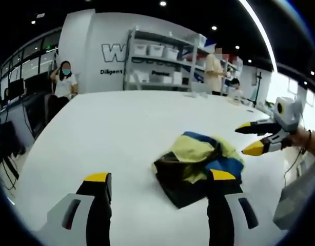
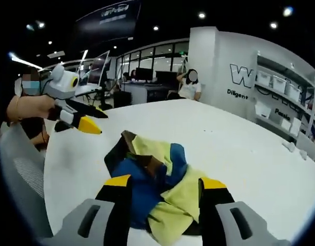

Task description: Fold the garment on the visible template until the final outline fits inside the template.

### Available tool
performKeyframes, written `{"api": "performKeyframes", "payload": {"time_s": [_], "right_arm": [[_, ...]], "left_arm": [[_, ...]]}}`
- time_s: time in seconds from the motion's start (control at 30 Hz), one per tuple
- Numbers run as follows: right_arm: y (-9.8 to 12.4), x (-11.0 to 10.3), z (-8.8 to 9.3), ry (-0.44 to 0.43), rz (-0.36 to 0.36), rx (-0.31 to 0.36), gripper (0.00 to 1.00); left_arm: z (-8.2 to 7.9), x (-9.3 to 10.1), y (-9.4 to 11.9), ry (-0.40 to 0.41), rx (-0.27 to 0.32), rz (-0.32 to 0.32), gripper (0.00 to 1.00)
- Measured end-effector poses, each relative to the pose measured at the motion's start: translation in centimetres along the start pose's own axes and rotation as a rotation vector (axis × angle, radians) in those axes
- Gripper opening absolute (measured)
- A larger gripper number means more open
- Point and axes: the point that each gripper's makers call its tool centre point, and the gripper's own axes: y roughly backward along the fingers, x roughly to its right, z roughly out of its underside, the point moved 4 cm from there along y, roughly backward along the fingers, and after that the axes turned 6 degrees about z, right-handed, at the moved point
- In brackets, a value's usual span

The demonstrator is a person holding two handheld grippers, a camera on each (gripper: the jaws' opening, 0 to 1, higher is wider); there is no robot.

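Two grippers, fingers apart, above a crumpled garment (image 1: 198, 164) on the white tabletop (image 1: 116, 133).
Left gripper (image 1: 160, 177) and right gripper (image 2: 165, 180) hold nothing; the garment lies bunched at lower centre. It probably needs spreading flat by its edges first. No template or container can be made out.

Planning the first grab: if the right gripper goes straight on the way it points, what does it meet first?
Most likely the crumpled garment, lying directly between the open right gripper jaws on the white table; depth is uncertain.
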Motion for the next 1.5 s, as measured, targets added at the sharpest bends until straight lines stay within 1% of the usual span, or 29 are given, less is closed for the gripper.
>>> {"api": "performKeyframes", "payload": {"time_s": [0.1, 0.17, 0.23, 0.3, 0.43, 0.5, 0.53, 0.63, 0.77, 0.87, 0.97, 1.0, 1.07, 1.2, 1.3, 1.37, 1.5], "right_arm": [[-0.9, 0.1, 0.5, -0.001, -0.011, -0.022, 0.42], [-1.3, 0.1, 0.7, 0.007, -0.012, -0.027, 0.39], [-1.7, 0.0, 0.9, 0.029, -0.021, -0.027, 0.32], [-2.1, -0.1, 0.9, 0.036, -0.028, -0.029, 0.29], [-2.9, -0.3, 1.0, 0.07, -0.043, -0.04, 0.25], [-3.3, -0.2, 1.1, 0.095, -0.038, -0.034, 0.21], [-3.5, -0.2, 1.2, 0.099, -0.039, -0.037, 0.17], [-4.0, -0.1, 1.5, 0.154, -0.034, -0.052, 0.08], [-4.5, -0.1, 1.6, 0.152, -0.033, -0.049, 0.06], [-4.6, -0.1, 1.5, 0.16, -0.031, -0.043, 0.01], [-4.8, -0.3, 1.5, 0.169, -0.022, -0.044, 0.0], [-5.0, -0.4, 1.6, 0.177, -0.022, -0.05, 0.0], [-5.1, -0.7, 1.8, 0.172, -0.028, -0.06, 0.0], [-5.2, -0.7, 2.0, 0.152, -0.021, -0.064, 0.0], [-5.1, -0.6, 1.8, 0.138, -0.02, -0.061, 0.0], [-4.9, -0.2, 1.5, 0.13, -0.005, -0.057, 0.0], [-4.4, 0.4, 1.0, 0.086, 0.005, -0.042, 0.0]], "left_arm": [[0.5, -0.1, -1.0, 0.012, -0.021, 0.018, 0.64], [0.9, -0.1, -1.6, 0.012, -0.039, 0.029, 0.6], [1.4, 0.1, -2.1, 0.007, -0.057, 0.04, 0.55], [1.9, 0.3, -2.7, 0.007, -0.071, 0.054, 0.51], [2.7, 0.5, -3.6, 0.013, -0.102, 0.054, 0.46], [3.1, 0.5, -3.8, 0.018, -0.12, 0.06, 0.41], [3.2, 0.4, -3.9, 0.024, -0.125, 0.06, 0.39], [3.5, 0.5, -4.1, 0.039, -0.135, 0.069, 0.35], [3.9, 0.9, -4.4, 0.051, -0.148, 0.088, 0.26], [4.1, 1.2, -4.6, 0.056, -0.156, 0.101, 0.21], [4.3, 1.5, -4.9, 0.052, -0.162, 0.114, 0.16], [4.5, 1.5, -5.0, 0.055, -0.174, 0.112, 0.15], [4.6, 1.4, -5.1, 0.047, -0.179, 0.11, 0.12], [4.7, 1.5, -5.0, 0.031, -0.184, 0.111, 0.0], [4.9, 1.7, -4.8, 0.006, -0.195, 0.122, 0.0], [4.8, 1.6, -4.5, -0.035, -0.2, 0.103, 0.0], [4.2, 1.8, -3.9, -0.085, -0.189, 0.096, 0.0]]}}
